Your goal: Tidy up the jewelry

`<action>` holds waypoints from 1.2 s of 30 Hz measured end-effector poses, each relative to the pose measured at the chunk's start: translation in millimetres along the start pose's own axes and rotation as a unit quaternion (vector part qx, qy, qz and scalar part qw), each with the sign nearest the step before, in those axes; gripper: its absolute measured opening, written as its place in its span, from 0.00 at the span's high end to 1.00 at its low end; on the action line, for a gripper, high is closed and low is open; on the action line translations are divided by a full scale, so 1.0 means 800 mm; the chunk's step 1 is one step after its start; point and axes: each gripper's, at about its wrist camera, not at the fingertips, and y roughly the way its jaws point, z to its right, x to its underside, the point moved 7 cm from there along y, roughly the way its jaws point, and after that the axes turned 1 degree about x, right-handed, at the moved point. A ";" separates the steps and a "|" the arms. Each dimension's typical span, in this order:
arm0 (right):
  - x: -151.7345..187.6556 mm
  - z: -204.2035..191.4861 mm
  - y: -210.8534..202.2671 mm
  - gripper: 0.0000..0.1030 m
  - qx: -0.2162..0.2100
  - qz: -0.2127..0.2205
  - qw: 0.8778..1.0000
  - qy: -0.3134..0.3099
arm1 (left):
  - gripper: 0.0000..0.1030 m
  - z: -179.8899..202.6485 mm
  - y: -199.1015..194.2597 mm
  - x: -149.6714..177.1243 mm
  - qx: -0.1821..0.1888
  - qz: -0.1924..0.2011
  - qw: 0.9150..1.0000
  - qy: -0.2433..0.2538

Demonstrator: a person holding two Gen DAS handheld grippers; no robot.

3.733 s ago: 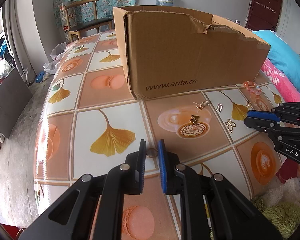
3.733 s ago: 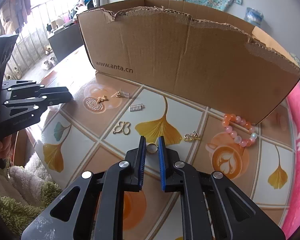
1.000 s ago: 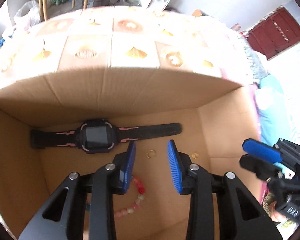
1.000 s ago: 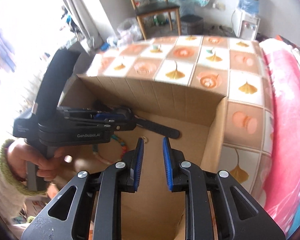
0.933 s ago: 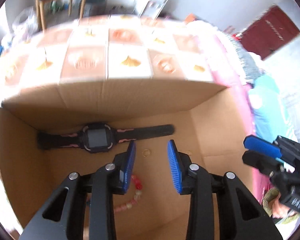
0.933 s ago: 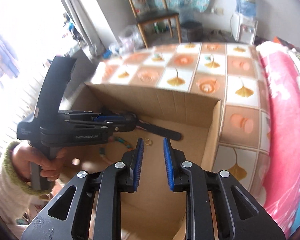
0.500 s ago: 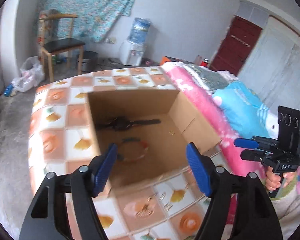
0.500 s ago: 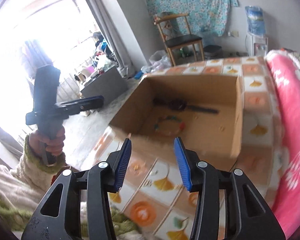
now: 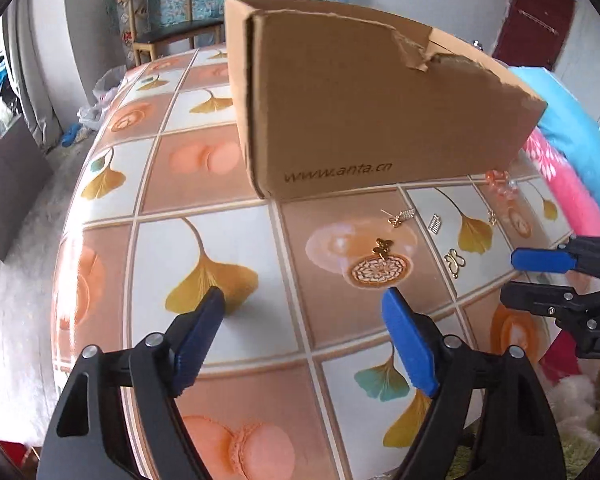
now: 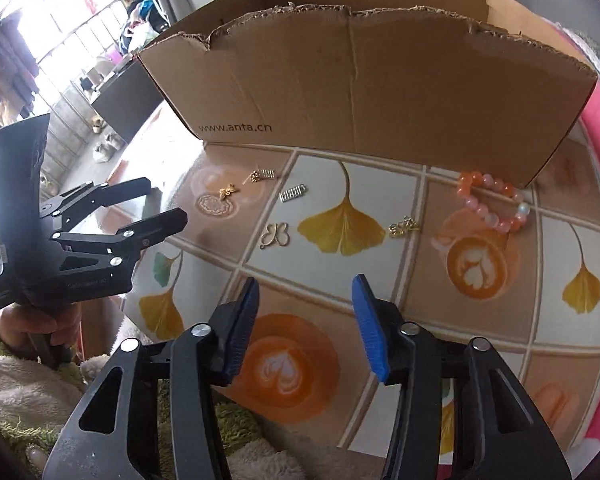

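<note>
Since both claws, left claw (image 9: 302,306) and right claw (image 10: 304,294), have just been spreading empty | tiny gold earring (image 10: 404,227) lower-centre probably skids off the slick worktop (image 10: 380,280) if nudged

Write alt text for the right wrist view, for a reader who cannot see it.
The open, empty right gripper hovers over a tiled-pattern tablecloth where a pink bead bracelet, a butterfly charm and small gold and silver pieces lie before a torn cardboard box. The left gripper is at left, also open.

Brown cardboard box (image 10: 380,80), tablecloth (image 9: 204,240) checked orange and white with yellow ginkgo leaves, orange-pink bead bracelet (image 10: 494,202), blue gripper pads (image 10: 370,328)
</note>
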 end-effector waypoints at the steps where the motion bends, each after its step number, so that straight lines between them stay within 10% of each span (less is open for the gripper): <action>1: -0.001 0.000 0.000 0.46 0.006 0.002 1.000 -0.002 | 0.17 0.002 0.002 0.001 -0.003 0.001 1.000 0.007; 5: -0.002 -0.003 0.000 0.38 0.026 0.008 1.000 -0.011 | 0.05 0.012 0.006 0.004 -0.025 -0.007 0.999 0.031; 36: 0.017 -0.002 0.042 0.08 0.100 0.001 0.995 -0.001 | 0.05 0.012 0.012 0.001 -0.032 -0.018 0.999 0.031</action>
